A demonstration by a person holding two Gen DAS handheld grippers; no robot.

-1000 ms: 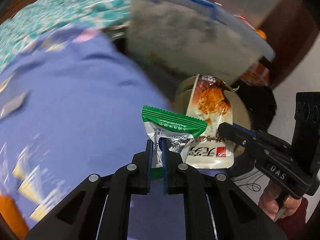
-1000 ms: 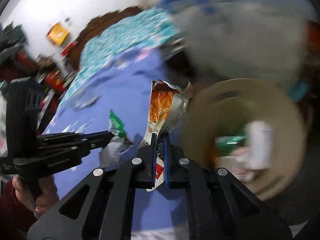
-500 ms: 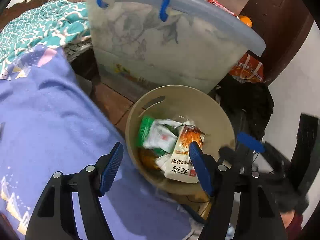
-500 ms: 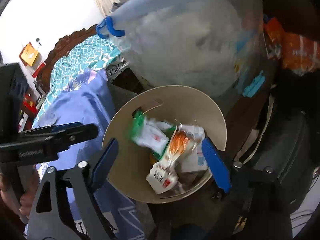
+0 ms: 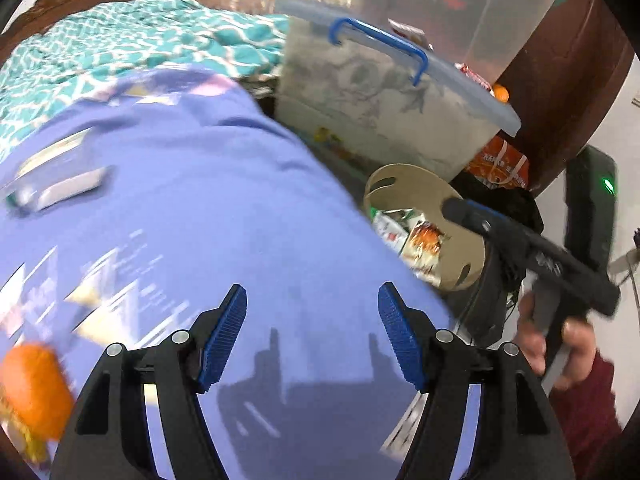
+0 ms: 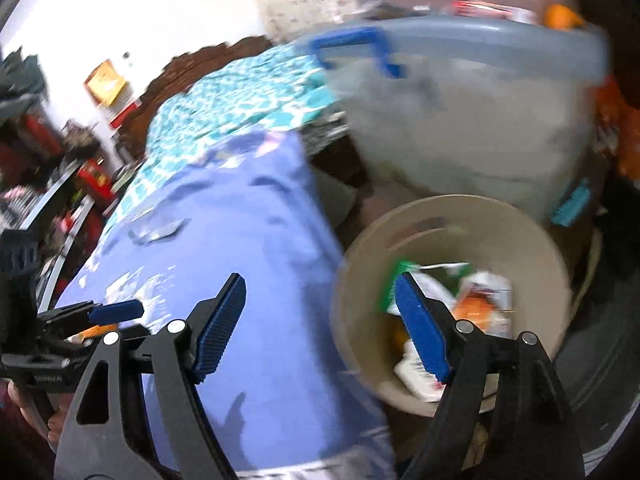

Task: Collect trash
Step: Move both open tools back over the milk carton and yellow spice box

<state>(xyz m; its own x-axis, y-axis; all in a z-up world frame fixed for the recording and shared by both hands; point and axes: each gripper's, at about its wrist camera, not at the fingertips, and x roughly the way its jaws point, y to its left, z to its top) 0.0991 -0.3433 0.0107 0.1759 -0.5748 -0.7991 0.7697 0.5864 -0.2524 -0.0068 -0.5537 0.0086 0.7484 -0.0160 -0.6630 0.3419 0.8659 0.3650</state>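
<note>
A beige trash bin [image 5: 456, 216] [image 6: 532, 248] stands on the floor beside the purple bedsheet [image 5: 180, 208] [image 6: 248, 240]. Snack wrappers [image 5: 420, 240] [image 6: 476, 300] lie inside it. My left gripper [image 5: 312, 336] is open and empty over the sheet. My right gripper [image 6: 320, 324] is open and empty, over the bed edge and the bin's left rim. It also shows in the left wrist view [image 5: 520, 240], and the left gripper in the right wrist view [image 6: 116, 312]. A flat pale piece [image 5: 68, 192] [image 6: 156, 232] lies further up the sheet. A blurred orange thing [image 5: 32, 392] is at the lower left.
A large translucent storage box with a blue handle [image 5: 380, 92] [image 6: 460, 100] stands behind the bin. A teal patterned blanket [image 5: 120, 52] [image 6: 236, 100] covers the far bed. An orange bag [image 5: 500, 164] and dark things lie by the wooden furniture [image 5: 568, 80].
Both grippers let their wrappers drop into the bin and opened. Since half a second ago both have swung left, back over the purple sheet.
</note>
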